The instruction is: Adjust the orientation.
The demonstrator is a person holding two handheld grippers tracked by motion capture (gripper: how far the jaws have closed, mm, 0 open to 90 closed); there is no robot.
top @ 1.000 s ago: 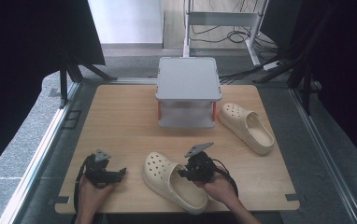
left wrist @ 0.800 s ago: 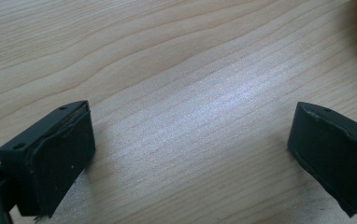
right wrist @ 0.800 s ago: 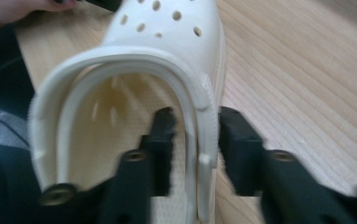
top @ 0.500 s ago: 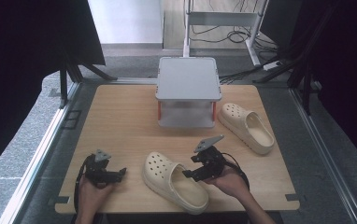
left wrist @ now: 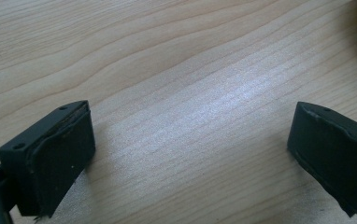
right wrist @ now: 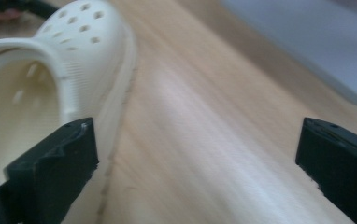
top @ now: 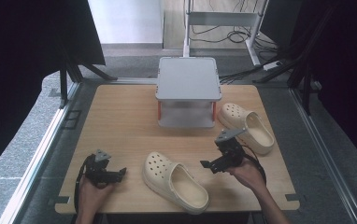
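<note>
A cream clog (top: 174, 179) lies on the wooden table (top: 120, 121) near its front edge, toe to the back left. A second cream clog (top: 247, 126) lies at the right, beside a grey two-level stand (top: 187, 79). My right gripper (top: 209, 165) hovers just right of the near clog. Its jaws have just been opening and now stand wide, with bare wood between them. In the right gripper view (right wrist: 195, 158) that clog (right wrist: 50, 70) sits off to the left, beside the left jaw. My left gripper (top: 118, 173) rests open at the front left, over bare wood (left wrist: 190, 154).
The stand takes up the back middle of the table, with an open lower level. Dark curtains and metal frame rails flank the table. Cables trail on the floor behind. Bare wood stretches across the left half of the table.
My right gripper has let go of the near clog's heel, opened, and drawn away to the right and a little up. The clog stays put. The left gripper has not moved.
</note>
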